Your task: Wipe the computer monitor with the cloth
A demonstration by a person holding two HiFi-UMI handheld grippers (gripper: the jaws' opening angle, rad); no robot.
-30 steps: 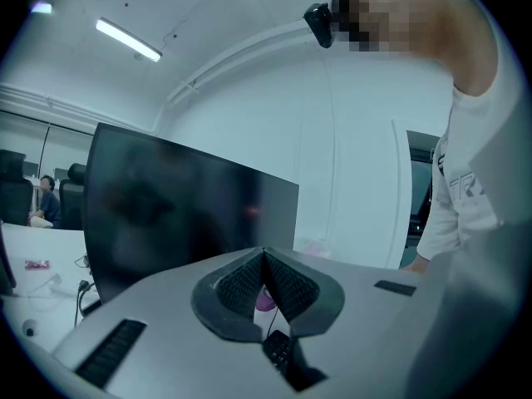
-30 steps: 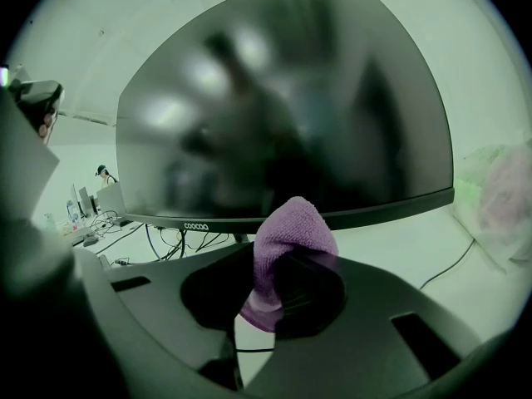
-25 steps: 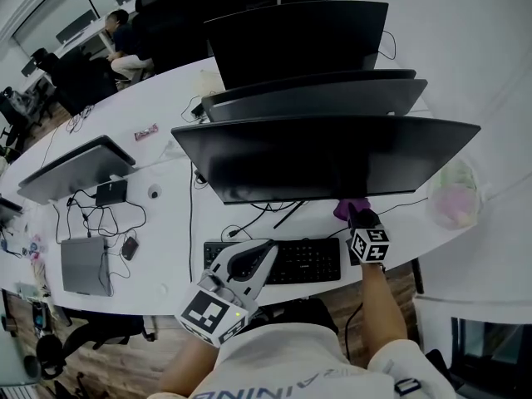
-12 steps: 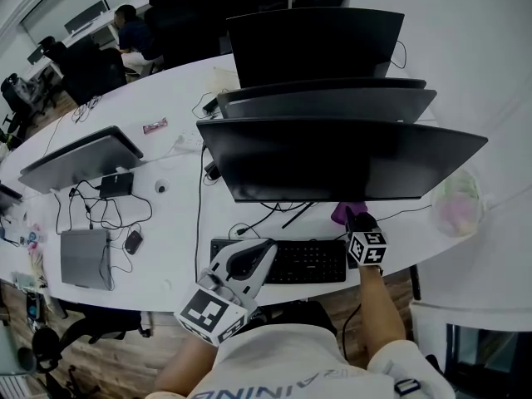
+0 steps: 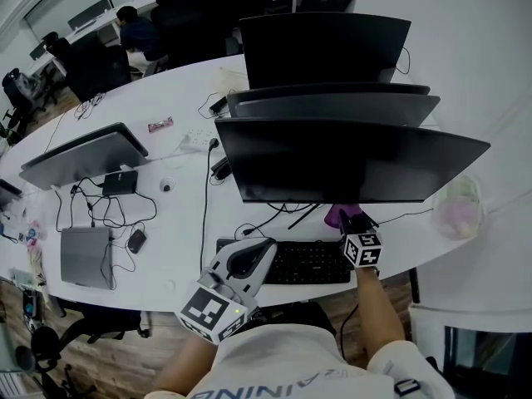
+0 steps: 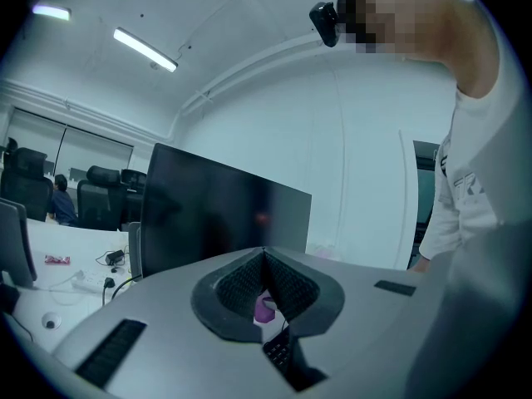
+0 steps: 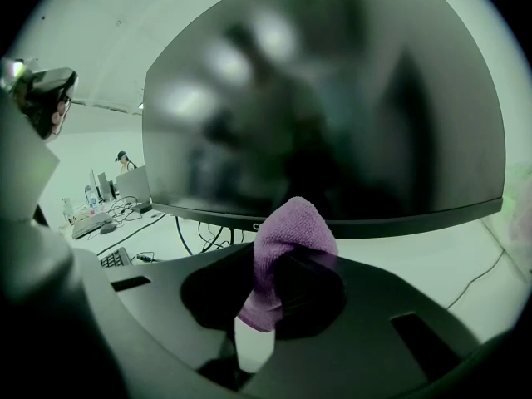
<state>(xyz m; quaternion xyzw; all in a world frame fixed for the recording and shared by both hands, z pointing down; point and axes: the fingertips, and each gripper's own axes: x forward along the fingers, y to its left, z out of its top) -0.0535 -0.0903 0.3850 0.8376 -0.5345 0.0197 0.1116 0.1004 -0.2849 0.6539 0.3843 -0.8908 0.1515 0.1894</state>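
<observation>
Right gripper view gives us the clearest look. The jaws of the right gripper (image 7: 281, 266) are pinching a purple cloth (image 7: 288, 238). The cloth bulges up out of them as a rounded fold, and a short tail hangs below the grip. Directly ahead of the jaws and rising above them is the dark screen of the computer monitor (image 7: 332, 98). The top of the fold overlaps the screen's lower bezel here, but we cannot tell whether the two touch. Low and to the left of these jaws we see a corner of the keyboard (image 7: 114, 258) on the white bench (image 7: 416, 252).

From the head view, the right gripper (image 5: 353, 223) sits under the monitor's (image 5: 357, 160) bottom edge. The cloth (image 5: 336, 216) is at its jaw tips, on the side toward the screen. The left gripper (image 5: 264, 246) hangs low, and its jaws point over the near end of the keyboard (image 5: 307, 262). It is well apart from the screen, above the bench (image 5: 179, 248).

In the left gripper view, the jaws of the left gripper (image 6: 264, 263) are pressed together with nothing between them. Through the gap beneath their meeting tips we see the cloth (image 6: 264, 308) far ahead and a few keys of the keyboard (image 6: 278, 352). The monitor (image 6: 216, 214) stands ahead of these jaws, to their left.
</observation>
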